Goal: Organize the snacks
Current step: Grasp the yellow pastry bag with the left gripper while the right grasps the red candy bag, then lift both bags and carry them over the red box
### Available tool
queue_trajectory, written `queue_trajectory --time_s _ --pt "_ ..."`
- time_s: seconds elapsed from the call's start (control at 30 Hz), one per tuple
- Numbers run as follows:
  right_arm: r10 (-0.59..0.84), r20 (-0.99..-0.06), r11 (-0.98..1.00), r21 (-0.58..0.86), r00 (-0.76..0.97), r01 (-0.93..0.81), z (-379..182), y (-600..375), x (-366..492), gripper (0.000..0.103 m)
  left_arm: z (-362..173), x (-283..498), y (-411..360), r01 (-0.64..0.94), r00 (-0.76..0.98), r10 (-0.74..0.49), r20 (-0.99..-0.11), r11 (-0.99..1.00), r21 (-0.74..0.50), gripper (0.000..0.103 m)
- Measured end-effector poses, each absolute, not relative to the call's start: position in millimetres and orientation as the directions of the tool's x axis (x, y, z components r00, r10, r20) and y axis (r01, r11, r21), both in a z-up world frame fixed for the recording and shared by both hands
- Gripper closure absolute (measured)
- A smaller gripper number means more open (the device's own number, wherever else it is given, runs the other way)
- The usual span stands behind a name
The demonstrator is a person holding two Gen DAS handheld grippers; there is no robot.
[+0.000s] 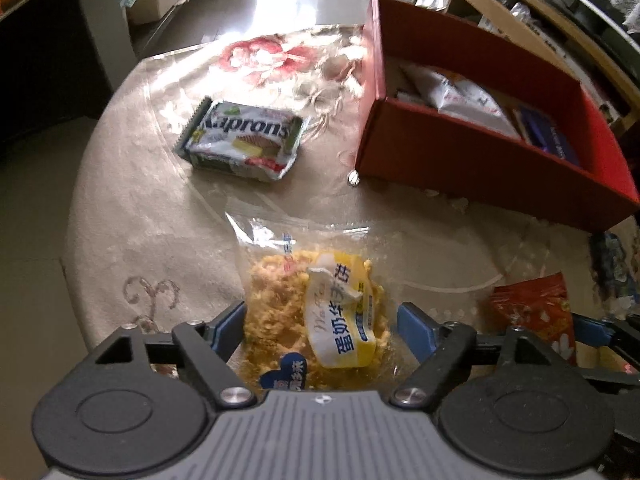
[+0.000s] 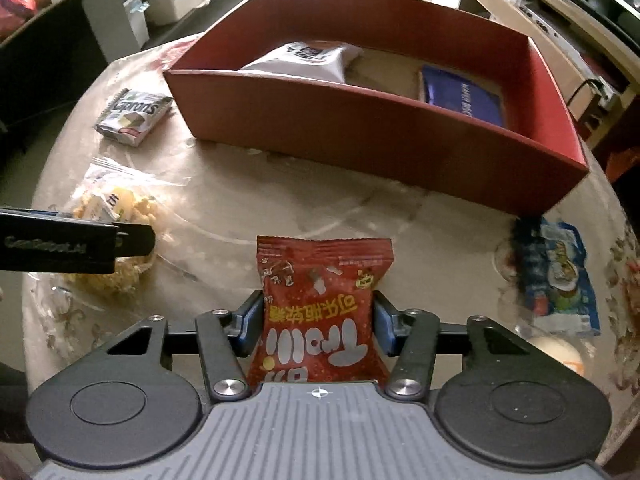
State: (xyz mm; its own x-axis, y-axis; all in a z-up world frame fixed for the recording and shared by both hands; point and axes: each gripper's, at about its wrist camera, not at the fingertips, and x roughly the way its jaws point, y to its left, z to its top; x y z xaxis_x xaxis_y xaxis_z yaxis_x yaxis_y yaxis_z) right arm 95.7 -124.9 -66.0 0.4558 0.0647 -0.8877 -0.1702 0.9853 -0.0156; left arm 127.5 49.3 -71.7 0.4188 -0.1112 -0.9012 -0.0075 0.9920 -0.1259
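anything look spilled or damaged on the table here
Nothing is spilled. The yellow waffle snack between the left gripper fingers looks crumbled inside its clear bag, with its label peeling up. The red candy pack in the right gripper and the red box look fine.

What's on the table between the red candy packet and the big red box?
Nothing: in the right wrist view, only bare beige tablecloth lies between the red candy packet in the right gripper and the red cardboard box.

Red box (image 2: 360, 132); red snack packet (image 2: 320, 312); yellow wafer bag (image 1: 320, 312); beige floral tablecloth (image 1: 160, 208).
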Motion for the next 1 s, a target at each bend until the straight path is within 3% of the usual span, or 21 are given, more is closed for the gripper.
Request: queue_trajectory --time_s 0.4,1.0 --pt "0.083 -0.883 0.983 -0.004 0.463 -0.182 -60.3 -132.0 86.3 0.043 -66.9 104.8 33.3 0.030 0.441 -0.058 -0.896 0.998 -0.050 0.028" --pt "0.081 -0.841 0.992 0.014 0.534 -0.128 -38.9 -147.7 71.3 0.043 -37.8 90.5 12.8 0.080 0.529 -0.099 -0.843 0.995 -0.067 0.029"
